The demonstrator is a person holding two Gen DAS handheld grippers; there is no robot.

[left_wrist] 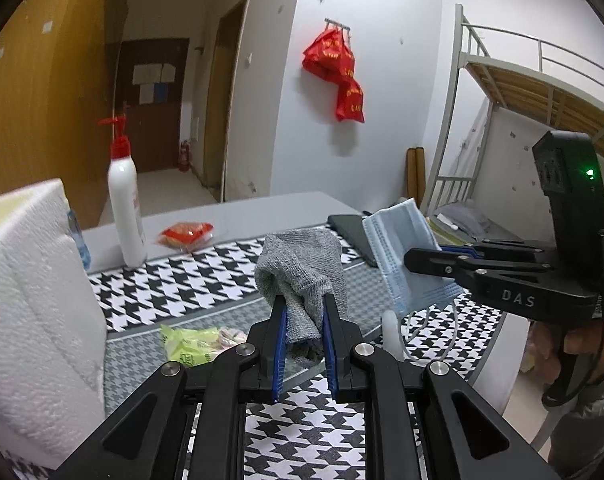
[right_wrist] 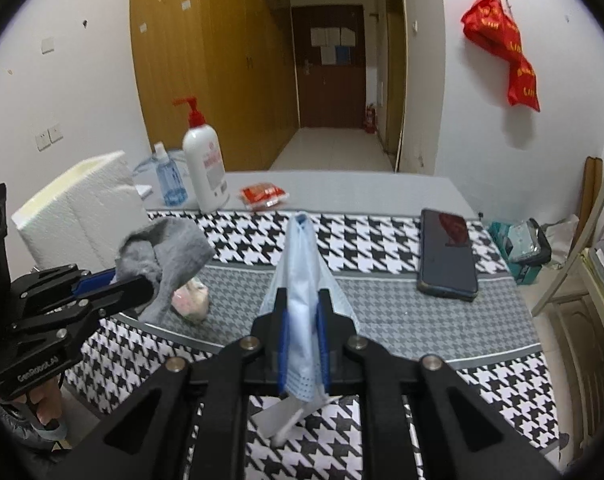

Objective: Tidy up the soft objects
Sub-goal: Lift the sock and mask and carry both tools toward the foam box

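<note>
A: Progress check, taking the houndstooth mat [right_wrist: 381, 240] as landmark. Left gripper [left_wrist: 303, 320] pinches the grey cloth [left_wrist: 302, 264], which is bunched and raised clear above the mat's middle.

B: Right gripper [right_wrist: 302, 320] is clamped on the blue face mask [right_wrist: 302, 280], folded upright between the pads; one ear loop dangles toward the mat's near edge. Both soft items are off the surface, side by side, not touching.

A: So pick-up looks done for these two. Placement not yet; no obvious bin or pile in view.

B: White paper towel pack [right_wrist: 78, 208] stands at the mat's left edge, a possible spot, though that's a guess.

A: Left lying: a green-and-pink packet [left_wrist: 198, 342] on the mat's grey band under the cloth, a red packet [right_wrist: 264, 194] just beyond the far edge beside the pump bottle [right_wrist: 204, 164], and a phone [right_wrist: 447, 256] on the right side.

B: Whether the packets count as soft, can't tell.
</note>
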